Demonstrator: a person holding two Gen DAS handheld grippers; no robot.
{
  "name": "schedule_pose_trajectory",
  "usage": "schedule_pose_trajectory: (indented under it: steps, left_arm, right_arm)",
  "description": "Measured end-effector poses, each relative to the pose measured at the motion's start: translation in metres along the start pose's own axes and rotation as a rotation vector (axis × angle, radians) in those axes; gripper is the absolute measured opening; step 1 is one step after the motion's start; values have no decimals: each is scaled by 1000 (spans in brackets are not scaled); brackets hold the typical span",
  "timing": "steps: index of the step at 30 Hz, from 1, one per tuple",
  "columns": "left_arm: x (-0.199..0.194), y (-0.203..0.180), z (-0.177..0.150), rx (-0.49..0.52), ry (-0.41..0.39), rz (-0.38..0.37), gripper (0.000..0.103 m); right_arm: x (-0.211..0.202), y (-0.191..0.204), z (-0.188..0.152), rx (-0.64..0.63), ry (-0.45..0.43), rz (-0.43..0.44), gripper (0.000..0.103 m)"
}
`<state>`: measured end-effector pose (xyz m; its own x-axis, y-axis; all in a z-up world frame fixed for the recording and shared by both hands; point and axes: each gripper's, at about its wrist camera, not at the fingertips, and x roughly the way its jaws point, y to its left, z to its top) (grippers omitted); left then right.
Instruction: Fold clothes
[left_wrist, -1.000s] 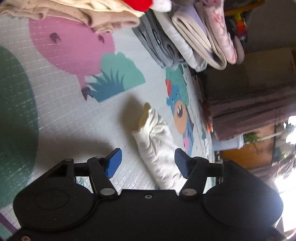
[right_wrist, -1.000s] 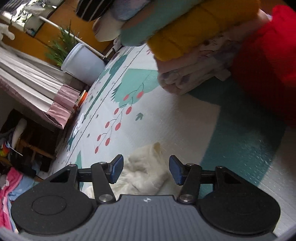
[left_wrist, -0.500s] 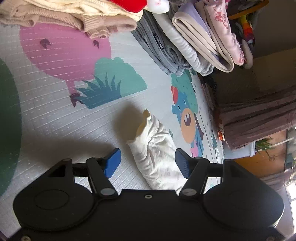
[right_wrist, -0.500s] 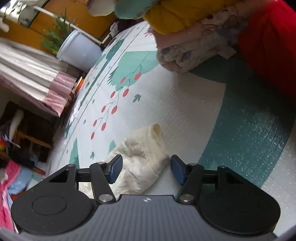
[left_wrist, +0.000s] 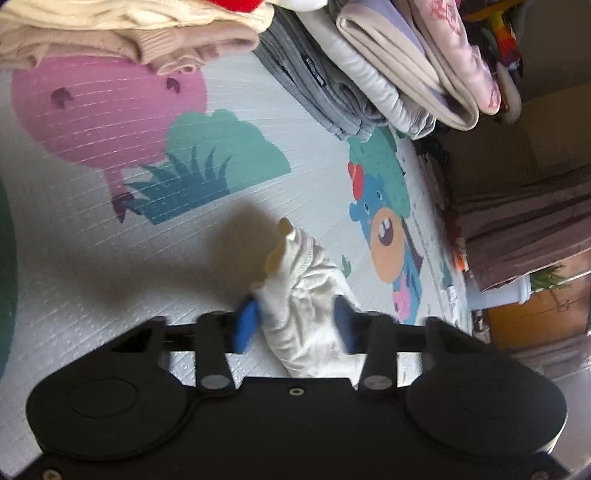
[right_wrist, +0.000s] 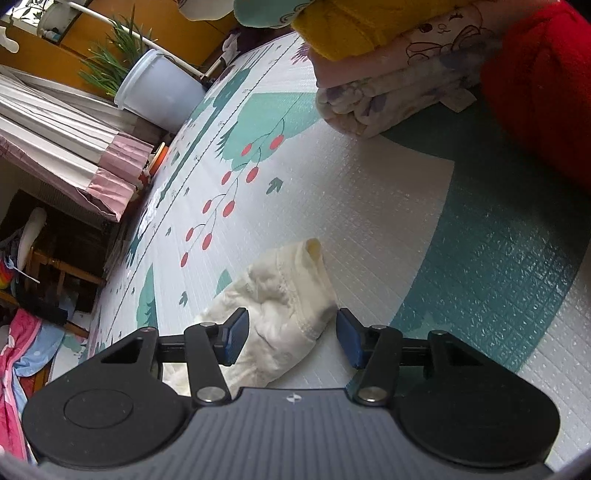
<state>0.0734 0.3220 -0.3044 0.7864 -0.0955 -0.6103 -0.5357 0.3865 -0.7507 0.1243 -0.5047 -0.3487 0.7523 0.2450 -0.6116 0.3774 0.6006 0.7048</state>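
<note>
Straddling a crumpled cream garment (left_wrist: 306, 306), the left gripper (left_wrist: 295, 325) has its blue pads drawn in close against the cloth on both sides; motion blur at the pads leaves it unclear whether the cloth is fully pinched, so grip state cannot be told from this view. Garment lies bunched on the play mat (left_wrist: 110, 240), one narrow end rising toward a pale yellowish tip, with a dark shadow cast on the mat just beside it. Right gripper (right_wrist: 291, 338) has its pads apart, one on either side of the same cream garment (right_wrist: 284, 299); left pad touches or nearly touches the fabric, right pad stands clear of it with bare mat showing between. Seen from the right wrist, the garment's hem edge runs across the gap and its far end points away along the play mat (right_wrist: 369, 206). Further out in the left wrist view: folded grey and white clothes (left_wrist: 351, 74) stacked at the mat's far edge, a beige knit pile (left_wrist: 129, 40) to their left. Further out in the right wrist view: a stack of folded clothes (right_wrist: 388, 81) with a yellow item on top, a red fabric mass (right_wrist: 543, 96) next to it, and a white bucket (right_wrist: 159, 96) holding a green plant past the mat's edge.
</note>
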Motion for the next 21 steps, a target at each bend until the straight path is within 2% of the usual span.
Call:
schedule_pose_trajectory:
  steps: [1, 3, 5, 10, 14, 17, 21]
  left_arm:
    - [1, -1, 1, 9, 5, -3, 31]
    - [-2, -8, 2, 40, 0, -25, 21]
    - [-8, -22, 1, 96, -18, -35, 16]
    - [-25, -76, -10, 289, -50, -106, 14]
    - [-35, -133, -36, 524, -76, -176, 11]
    - [-38, -175, -75, 762, -83, -223, 11]
    - [-34, -213, -136, 1055, -64, -303, 11]
  right_arm:
    - [0, 0, 0, -1, 1, 0, 53]
    - [0, -1, 1, -1, 4, 2, 53]
    - [0, -1, 1, -5, 8, 4, 53]
    - [0, -2, 1, -14, 14, 10, 53]
    - [-1, -3, 1, -17, 19, 16, 53]
    - [-1, -4, 2, -21, 23, 19, 54]
    - [-2, -5, 3, -18, 29, 27, 54]
